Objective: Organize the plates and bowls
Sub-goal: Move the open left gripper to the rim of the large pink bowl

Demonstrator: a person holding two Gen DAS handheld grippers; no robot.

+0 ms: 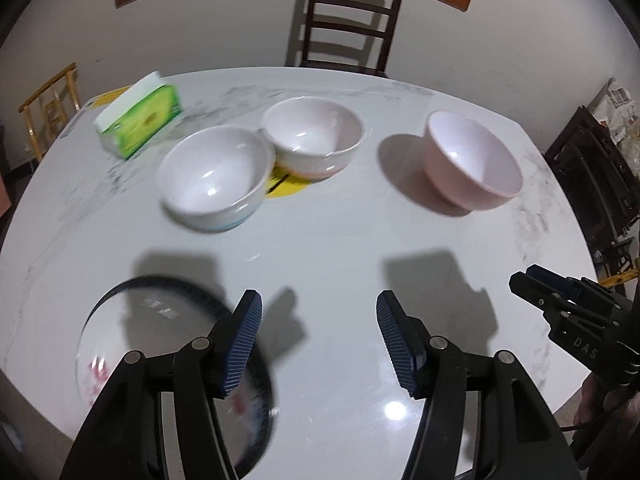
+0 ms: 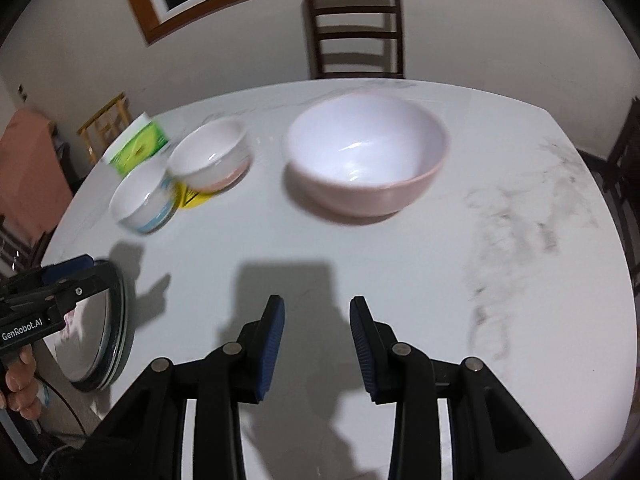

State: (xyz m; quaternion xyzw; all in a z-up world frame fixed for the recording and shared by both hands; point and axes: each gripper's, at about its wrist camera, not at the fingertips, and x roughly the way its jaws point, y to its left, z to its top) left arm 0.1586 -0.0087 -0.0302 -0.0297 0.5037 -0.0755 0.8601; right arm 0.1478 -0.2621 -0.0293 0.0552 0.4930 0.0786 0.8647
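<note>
A pink bowl (image 1: 472,164) (image 2: 366,154) stands on the white marble table (image 1: 320,248) ahead of my right gripper. Two smaller white bowls stand to the left: one with a blue base (image 1: 214,178) (image 2: 142,200), one with a pink base (image 1: 314,138) (image 2: 210,154), resting on a yellow item (image 1: 286,188). Dark-rimmed plates (image 1: 168,360) (image 2: 102,328) lie at the near left, under my left gripper. My left gripper (image 1: 318,344) (image 2: 60,280) is open and empty. My right gripper (image 2: 317,344) (image 1: 524,280) is open and empty above the bare tabletop.
A green and white tissue pack (image 1: 138,120) (image 2: 138,146) lies at the far left of the table. A dark wooden chair (image 1: 346,20) (image 2: 356,28) stands behind the table against the wall. More chairs stand left (image 1: 52,104) and right (image 1: 592,184).
</note>
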